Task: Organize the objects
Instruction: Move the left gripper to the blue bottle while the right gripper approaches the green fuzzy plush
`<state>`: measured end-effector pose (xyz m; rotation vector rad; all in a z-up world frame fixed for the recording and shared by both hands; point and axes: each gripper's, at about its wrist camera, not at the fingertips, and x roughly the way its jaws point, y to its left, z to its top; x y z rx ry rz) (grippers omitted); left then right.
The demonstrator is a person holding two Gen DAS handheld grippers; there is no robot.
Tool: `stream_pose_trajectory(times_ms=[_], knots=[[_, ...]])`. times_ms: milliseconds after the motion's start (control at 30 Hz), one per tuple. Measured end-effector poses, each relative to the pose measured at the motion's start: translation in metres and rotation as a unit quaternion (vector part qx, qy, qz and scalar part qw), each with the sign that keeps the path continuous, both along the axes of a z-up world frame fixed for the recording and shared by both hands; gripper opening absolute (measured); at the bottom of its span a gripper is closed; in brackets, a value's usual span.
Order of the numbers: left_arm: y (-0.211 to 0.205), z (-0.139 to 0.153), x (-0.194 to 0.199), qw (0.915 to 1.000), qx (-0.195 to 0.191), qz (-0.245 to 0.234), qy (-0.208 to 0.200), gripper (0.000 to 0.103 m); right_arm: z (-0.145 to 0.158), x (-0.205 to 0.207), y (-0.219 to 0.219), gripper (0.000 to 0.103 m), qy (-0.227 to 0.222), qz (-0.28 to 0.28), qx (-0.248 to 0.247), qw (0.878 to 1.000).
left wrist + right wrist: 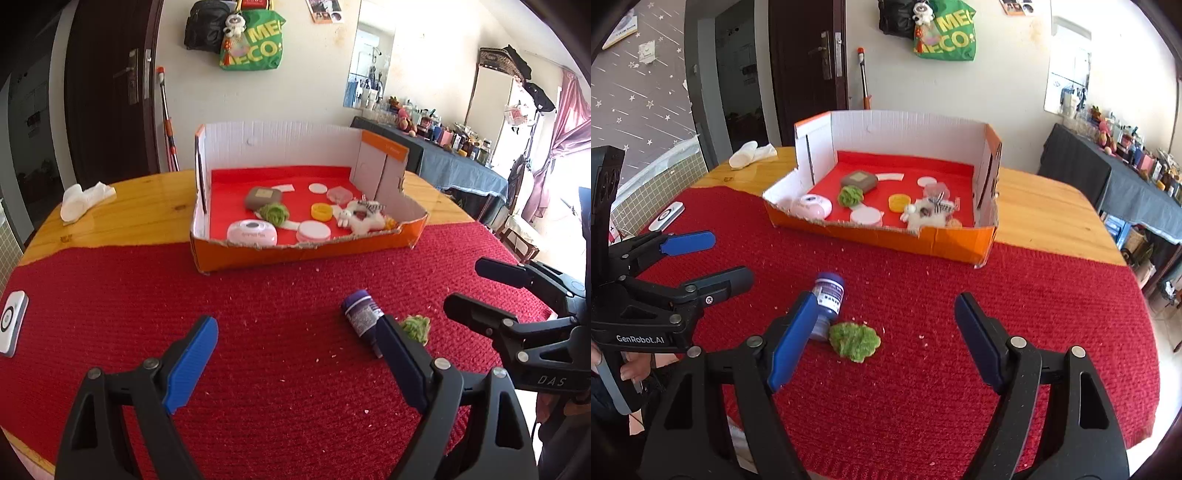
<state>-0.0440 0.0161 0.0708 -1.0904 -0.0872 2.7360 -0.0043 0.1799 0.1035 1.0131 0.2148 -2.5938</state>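
Jaws apart above knitted red cloth (258,325)

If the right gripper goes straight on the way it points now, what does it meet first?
Most likely the red cloth. The right gripper is open and empty, tilted down at bare cloth. The green fuzzy piece and purple bottle lie nearer its left finger; depth is unclear.

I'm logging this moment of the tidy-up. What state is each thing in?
Left hand-held gripper: open, empty.
Right hand-held gripper: open, empty.
Purple bottle: lying on its side on the red cloth, outside the box.
Green fuzzy piece: lying on the cloth beside the bottle.
Orange cardboard box: open-topped, front wall torn low, holding small items.
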Motion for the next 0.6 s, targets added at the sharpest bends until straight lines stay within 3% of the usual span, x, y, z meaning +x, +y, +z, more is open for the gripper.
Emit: stream_pose_trajectory(times_ms=[200, 600], knots=[[0.0, -0.016, -0.005, 0.9998, 0.003, -0.002, -0.02, 0.089, -0.026, -0.006, 0.002, 0.076, -0.034, 0.003, -0.004, 0.999], [-0.003, -0.032, -0.013, 0.9987, 0.007, -0.005, -0.051, 0.089, -0.05, -0.017, -0.001, 0.076, -0.065, 0.014, 0.004, 0.998]])
